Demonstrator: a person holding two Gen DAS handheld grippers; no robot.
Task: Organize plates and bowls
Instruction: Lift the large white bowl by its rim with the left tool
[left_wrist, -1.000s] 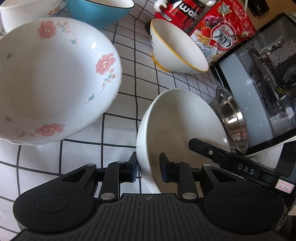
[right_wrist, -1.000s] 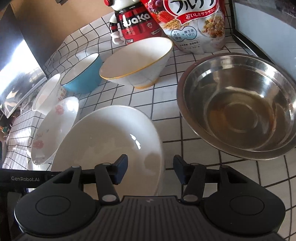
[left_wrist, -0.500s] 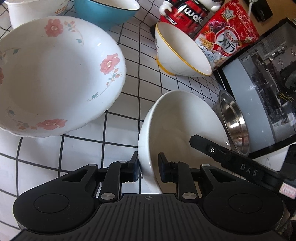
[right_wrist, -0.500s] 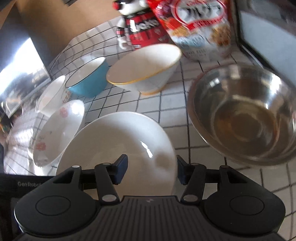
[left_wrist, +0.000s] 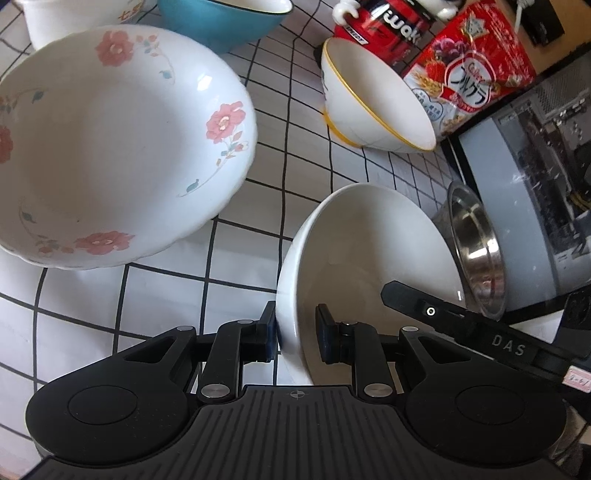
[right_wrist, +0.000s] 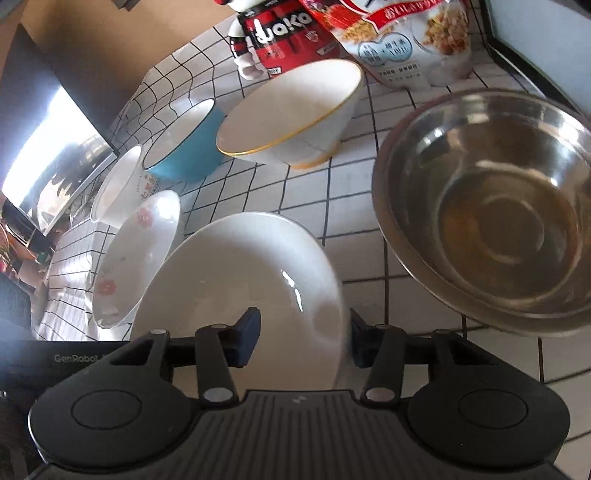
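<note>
Your left tool (left_wrist: 294, 334) clamps the near rim of the plain white bowl (left_wrist: 369, 258), which is tilted, mouth facing right toward the steel bowl (right_wrist: 487, 214). Your right tool (right_wrist: 303, 341) straddles its opposite rim, jaws closing, pads not clearly pressing. The bowl sits on the checked bench (left_wrist: 258, 236), beside the floral bowl (left_wrist: 110, 140).

The right gripper (right_wrist: 301, 341) is seen closing around the rim of the plain white bowl (right_wrist: 236, 288); pad contact cannot be told. The steel bowl (right_wrist: 487, 206) is positioned beside it on the checked cloth (right_wrist: 354, 184).
</note>
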